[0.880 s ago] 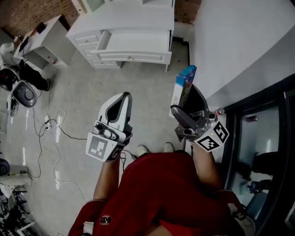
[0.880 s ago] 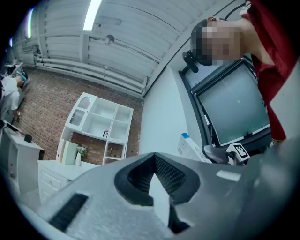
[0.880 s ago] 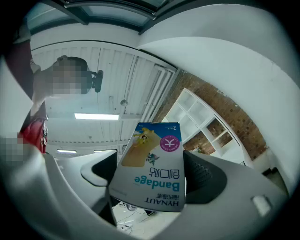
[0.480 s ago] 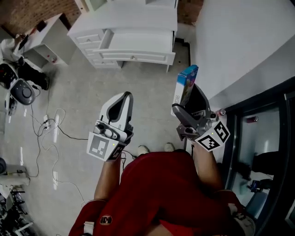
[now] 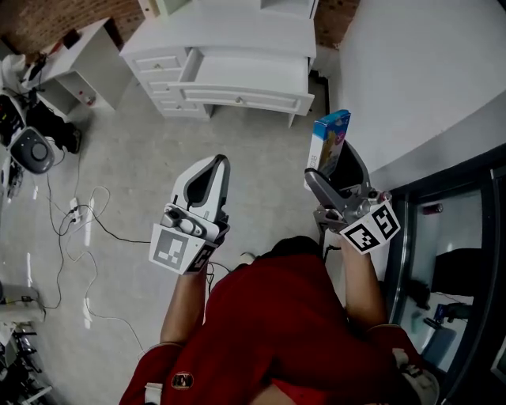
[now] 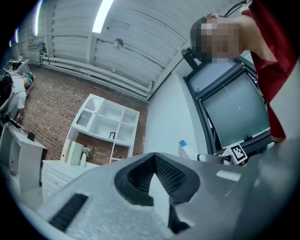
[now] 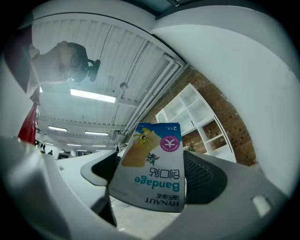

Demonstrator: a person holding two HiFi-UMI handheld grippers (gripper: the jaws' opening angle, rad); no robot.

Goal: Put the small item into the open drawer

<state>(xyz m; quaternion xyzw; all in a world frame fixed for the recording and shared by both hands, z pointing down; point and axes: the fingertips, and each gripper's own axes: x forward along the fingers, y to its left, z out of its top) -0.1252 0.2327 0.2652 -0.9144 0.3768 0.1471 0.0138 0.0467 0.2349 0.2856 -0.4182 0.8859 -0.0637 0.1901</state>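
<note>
Grey floor (image 5: 134,158) carried loose cables (image 5: 79,229). White dresser (image 5: 237,39) stood by brick wall (image 5: 63,16), drawer (image 5: 249,79) open. Right gripper (image 5: 337,168) clamped bandage box (image 5: 330,136), well apart from drawer. Left gripper (image 5: 215,163) was clenched, empty.

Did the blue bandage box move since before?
Yes, a little. The bandage box, gripped in the right gripper, is now closer to the white dresser ahead. The floor gap between them has shrunk.

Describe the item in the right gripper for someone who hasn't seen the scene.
Beside the white wall on the right is the right gripper. Clamped between its jaws stands a flat bandage box, white with a blue top and yellow cartoon, the only printed carton in view.
</note>
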